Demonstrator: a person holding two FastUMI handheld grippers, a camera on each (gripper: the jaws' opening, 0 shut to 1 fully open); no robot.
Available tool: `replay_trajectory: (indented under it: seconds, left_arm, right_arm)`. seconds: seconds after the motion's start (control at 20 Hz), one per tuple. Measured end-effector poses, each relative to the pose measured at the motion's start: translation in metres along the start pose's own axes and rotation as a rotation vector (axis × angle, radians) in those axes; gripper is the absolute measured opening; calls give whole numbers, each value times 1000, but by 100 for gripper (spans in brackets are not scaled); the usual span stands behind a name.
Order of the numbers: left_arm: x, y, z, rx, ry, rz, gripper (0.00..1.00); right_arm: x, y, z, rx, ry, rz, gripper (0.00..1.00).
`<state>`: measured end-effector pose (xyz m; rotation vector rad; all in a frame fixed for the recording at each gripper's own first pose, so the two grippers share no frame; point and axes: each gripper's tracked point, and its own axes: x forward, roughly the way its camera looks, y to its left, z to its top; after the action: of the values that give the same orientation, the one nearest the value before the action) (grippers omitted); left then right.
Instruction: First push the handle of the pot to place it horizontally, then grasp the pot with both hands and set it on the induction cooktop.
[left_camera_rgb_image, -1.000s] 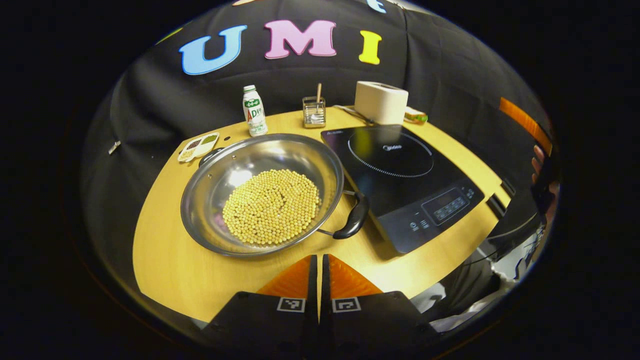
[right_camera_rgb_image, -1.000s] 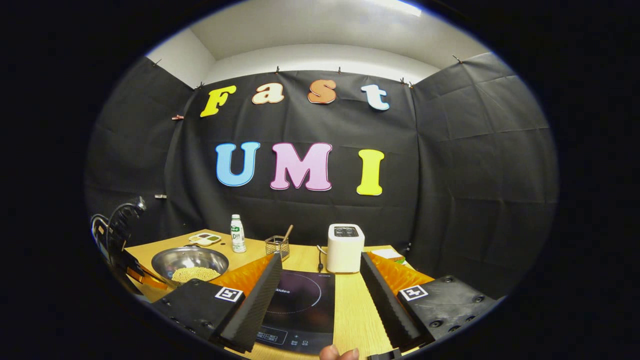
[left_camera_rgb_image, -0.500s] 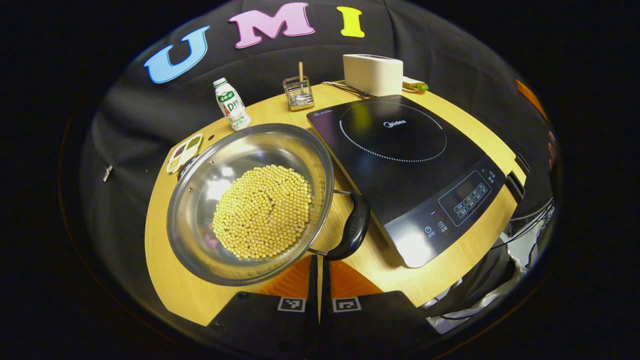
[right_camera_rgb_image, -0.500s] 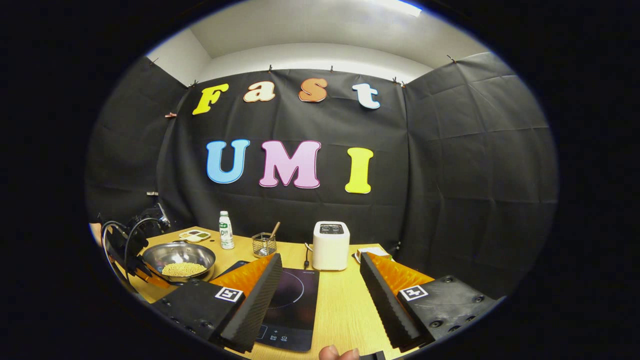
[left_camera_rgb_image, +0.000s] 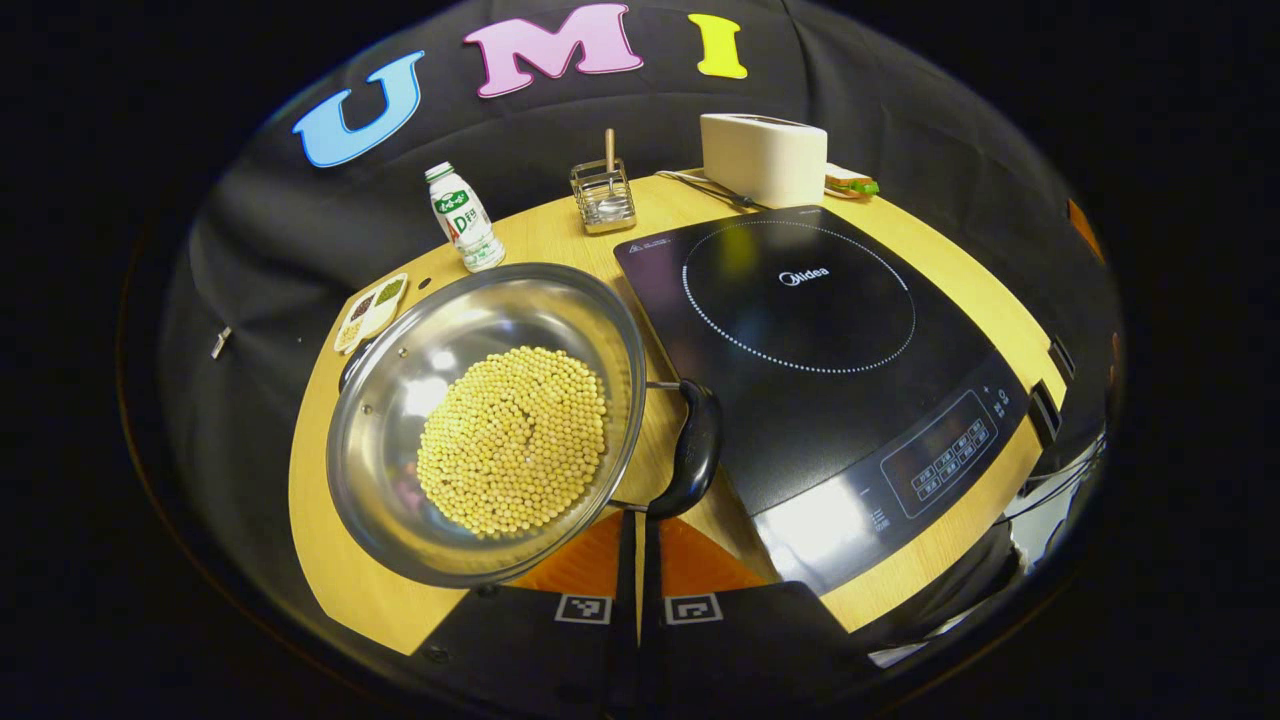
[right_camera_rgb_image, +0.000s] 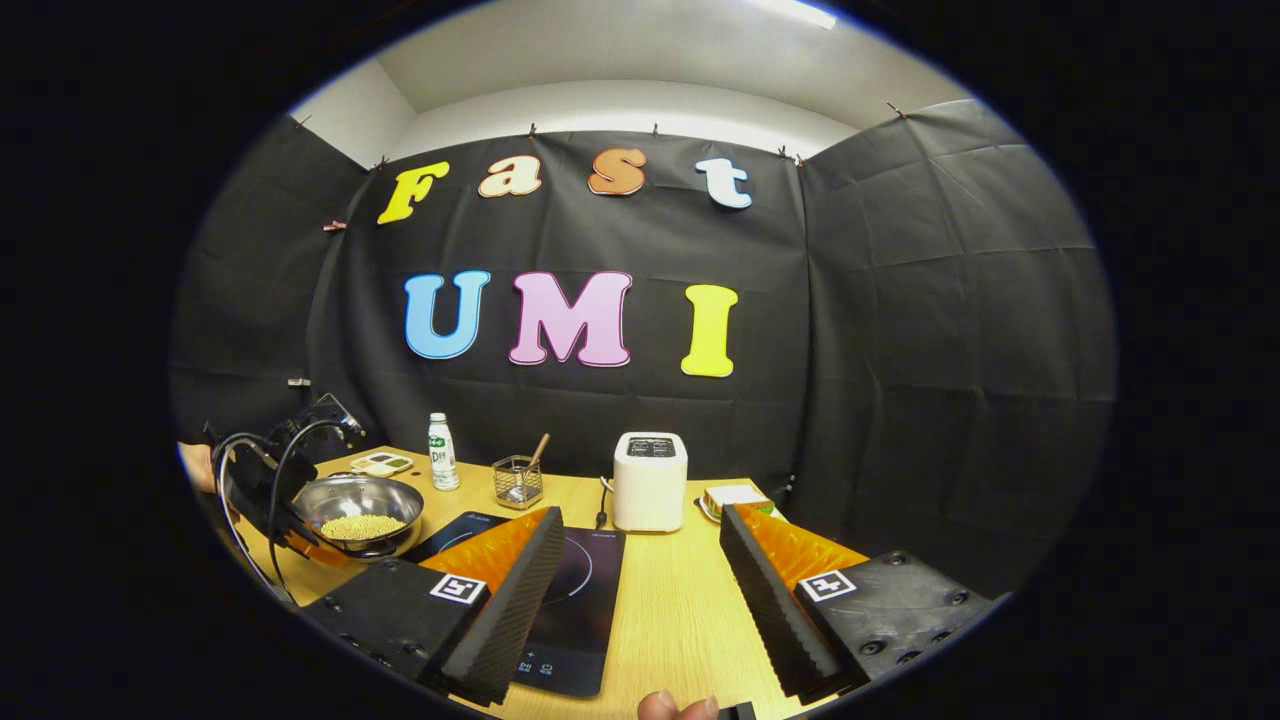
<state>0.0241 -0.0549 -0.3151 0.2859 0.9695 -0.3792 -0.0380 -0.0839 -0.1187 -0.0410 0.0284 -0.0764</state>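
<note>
A wide, shallow stainless-steel pot (left_camera_rgb_image: 485, 420) heaped with small round yellow beans (left_camera_rgb_image: 512, 440) sits on the left half of the light wooden table (left_camera_rgb_image: 345, 585), close to its front edge, with the flat black induction cooktop (left_camera_rgb_image: 810, 340) just beside it on the right. The pot's black curved loop handle (left_camera_rgb_image: 692, 448) on thin wire arms hangs on the side facing the cooktop, and appears to droop rather than stick straight out; a second dark handle (left_camera_rgb_image: 352, 362) peeks out at the far left rim. The left gripper (left_camera_rgb_image: 638, 545) hovers just in front of the near end of the drooping handle, its jaws closed together with barely a slit between them, holding nothing. The right gripper (right_camera_rgb_image: 640, 590) waits over the table's front edge right of the cooktop, jaws spread wide and empty. The steel looks stiff and slick, and with that load of loose beans the pot is probably fairly heavy and apt to spill if tipped, so it likely wants a level lift. The hinged handle should swing easily under a nudge from closed fingertips; once level, the two opposite handles are the sensible holds, not the smooth rim.
</note>
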Motion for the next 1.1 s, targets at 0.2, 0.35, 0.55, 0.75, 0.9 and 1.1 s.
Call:
replay_trajectory:
  seconds: [0.2,0.35,0.55,0.75,0.9,1.1]
  left_arm:
    - [12,-6,20,-24,-17,16,7]
    - [23,-9,37,-84,-42,17,7]
    - [37,-10,59,-137,-65,22,5]
    - [49,-6,76,-126,-76,62,5]
    - [57,-3,87,-147,-89,75,5]
    - [65,6,97,-178,-104,89,5]
  right_arm:
    - [0,-10,-4,-5,7,-9,98]
    - [0,-18,-6,-9,12,-19,98]
    - [-1,-28,-8,-23,14,-33,98]
    - [2,-36,-10,-20,23,-43,98]
    - [3,-39,-13,-28,28,-46,98]
    - [6,-39,-17,-31,41,-44,98]
